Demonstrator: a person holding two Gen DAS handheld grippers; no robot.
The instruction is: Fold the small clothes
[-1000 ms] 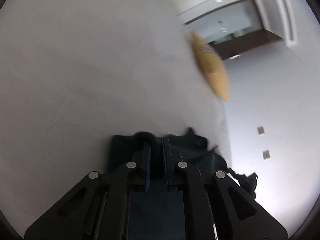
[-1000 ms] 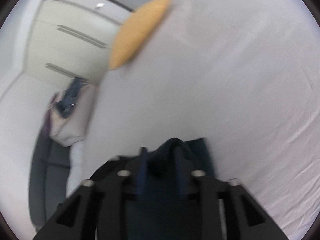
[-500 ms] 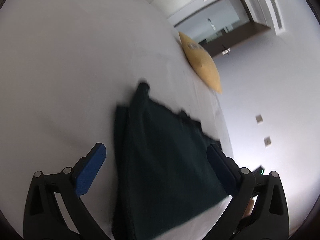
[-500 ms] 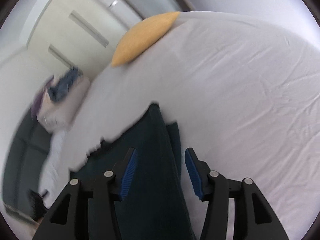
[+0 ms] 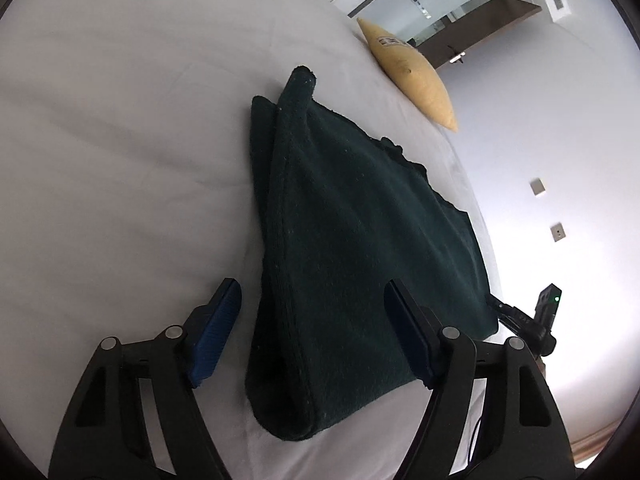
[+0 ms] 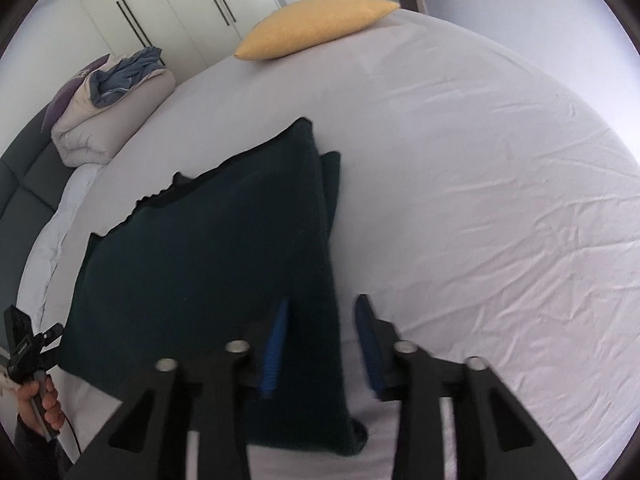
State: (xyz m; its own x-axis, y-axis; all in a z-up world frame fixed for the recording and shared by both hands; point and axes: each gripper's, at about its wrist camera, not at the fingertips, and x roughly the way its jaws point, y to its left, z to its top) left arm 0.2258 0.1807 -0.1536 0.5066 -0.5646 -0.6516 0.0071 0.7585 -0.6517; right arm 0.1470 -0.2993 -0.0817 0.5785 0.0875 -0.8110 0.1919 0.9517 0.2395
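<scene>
The left gripper (image 5: pixel 312 320) is held released, its blue pads set wide apart with nothing between them, above the near edge of the dark green garment (image 5: pixel 360 248). The right gripper (image 6: pixel 322 340) is likewise released, its pads parted on either side of the garment's right-hand folded edge without being seen to clamp it. The garment is laid folded on the bed (image 6: pixel 500 184), a thick doubled edge being shown on each side and a lower layer being left exposed beyond the upper one at the far corner. Relative to the garment, the yellow pillow (image 6: pixel 316 26) is placed well beyond its far edge, and a bundle of bedding (image 6: pixel 108 96) is seen further off to its left at the bed's side, past the left hand (image 6: pixel 40 404) on its handle. The fold is judged to be partly done, with a further fold or a tidying of the layers likely to be needed. From here, misalignment could be worsened if only the top layer is pinched, so that the lower layer is dragged or left behind. The knit could also be bunched if a pad is pushed into it, and the stack could be slid across the smooth sheet.
</scene>
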